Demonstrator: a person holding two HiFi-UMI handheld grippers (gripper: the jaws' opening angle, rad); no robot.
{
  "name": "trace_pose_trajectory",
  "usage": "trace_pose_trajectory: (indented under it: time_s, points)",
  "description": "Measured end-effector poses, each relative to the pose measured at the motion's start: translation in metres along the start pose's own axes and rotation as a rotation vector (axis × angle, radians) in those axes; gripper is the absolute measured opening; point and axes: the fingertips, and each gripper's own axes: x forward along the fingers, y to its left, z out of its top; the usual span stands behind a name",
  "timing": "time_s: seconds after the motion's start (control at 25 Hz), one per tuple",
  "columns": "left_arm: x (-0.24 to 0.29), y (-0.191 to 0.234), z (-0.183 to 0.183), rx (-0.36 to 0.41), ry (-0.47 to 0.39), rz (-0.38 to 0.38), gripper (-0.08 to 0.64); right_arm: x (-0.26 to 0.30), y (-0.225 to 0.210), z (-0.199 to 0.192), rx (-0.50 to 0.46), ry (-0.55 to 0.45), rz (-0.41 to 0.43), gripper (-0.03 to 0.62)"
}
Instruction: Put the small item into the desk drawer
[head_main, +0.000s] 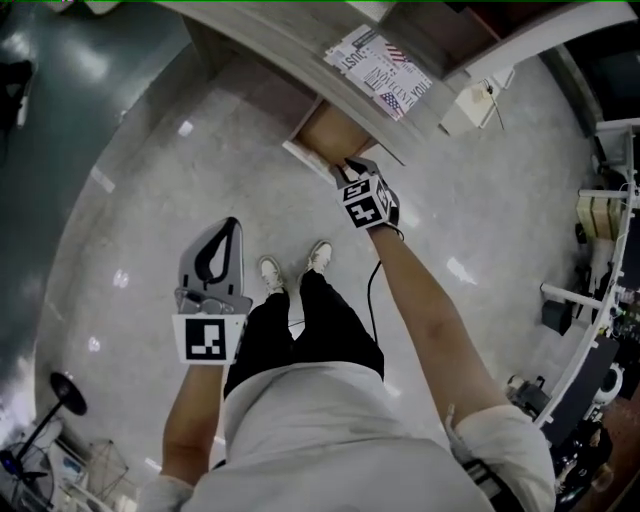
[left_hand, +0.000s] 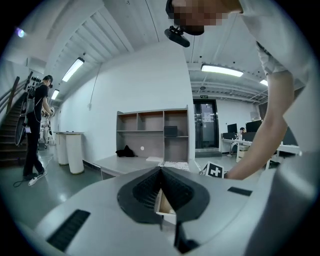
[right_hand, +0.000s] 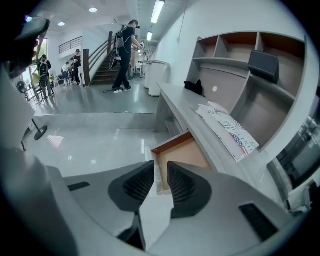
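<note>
The desk drawer stands pulled out from under the grey desk; the part of its brown bottom that shows is bare. My right gripper hangs just above the drawer's front corner, pointing down into it. Its jaws stand a narrow gap apart with nothing between them. My left gripper is held out over the floor to the left, away from the desk. Its tips touch and it holds nothing. I see no small item in any view.
A printed paper lies on the desk top. A shelf unit stands on the desk. My feet are right before the drawer. White bins and people stand far off; equipment racks are at right.
</note>
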Motion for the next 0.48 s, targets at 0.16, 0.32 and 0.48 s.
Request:
trace_pose_trajectory:
  time_s: [0.16, 0.32, 0.48]
  points:
    - [-0.012, -0.002, 0.024, 0.022, -0.028, -0.023, 0.018, -0.029, -0.005, 0.005, 0.06, -0.013, -0.018, 0.07]
    - [-0.021, 0.002, 0.037, 0.051, -0.052, -0.041, 0.017, -0.057, -0.015, 0.014, 0.13, -0.058, -0.057, 0.051]
    - [-0.025, 0.001, 0.052, 0.071, -0.074, -0.046, 0.017, -0.082, -0.027, 0.014, 0.18, -0.069, -0.089, 0.044]
